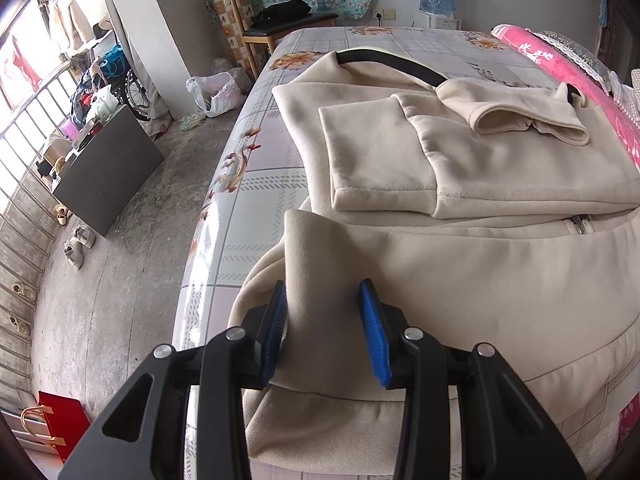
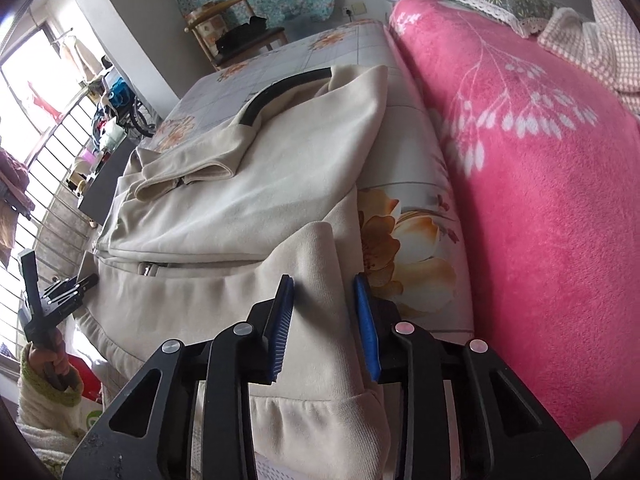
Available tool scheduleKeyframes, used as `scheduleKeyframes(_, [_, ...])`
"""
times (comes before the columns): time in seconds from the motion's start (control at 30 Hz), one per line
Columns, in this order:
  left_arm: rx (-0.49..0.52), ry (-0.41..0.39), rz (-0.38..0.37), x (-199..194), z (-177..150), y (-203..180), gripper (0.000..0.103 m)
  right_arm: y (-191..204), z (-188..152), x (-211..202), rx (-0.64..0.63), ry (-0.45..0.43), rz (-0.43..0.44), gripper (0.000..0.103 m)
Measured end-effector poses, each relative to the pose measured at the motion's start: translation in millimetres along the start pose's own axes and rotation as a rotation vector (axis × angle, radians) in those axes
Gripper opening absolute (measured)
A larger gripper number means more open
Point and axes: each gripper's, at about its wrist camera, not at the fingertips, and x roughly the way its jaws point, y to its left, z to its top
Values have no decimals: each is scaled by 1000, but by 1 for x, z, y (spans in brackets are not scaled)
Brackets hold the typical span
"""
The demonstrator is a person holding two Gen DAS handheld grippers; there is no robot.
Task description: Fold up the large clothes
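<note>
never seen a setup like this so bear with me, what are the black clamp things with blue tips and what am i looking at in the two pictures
No robot here: a person holds a hand-held tool in each hand, each with a camera looking out along its two blue-padded fingers. One picture is from the left tool, the other from the right tool. In the right view you can also see the left tool gripped by the person's hand.

On the bed lies a cream hoodie, already partly folded, beside a pink blanket. Each tool has a raised fold of the hoodie's near edge between its fingers, apparently pinched, one at each side.
</note>
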Motion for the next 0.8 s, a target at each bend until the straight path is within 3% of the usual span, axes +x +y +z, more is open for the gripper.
scheduleKeyframes(0.37, [9,11,21,0,1,-3,36,6,-4,-17,-76,8,60,27])
scheduleKeyframes(0.57, [19,17,35,0,2,-5,36,10,-1,-27,-116,-14,37,27])
scheduleKeyframes(0.8, [18,18,33,0,2,-5,36,4,8,-4,-119,18,49,30])
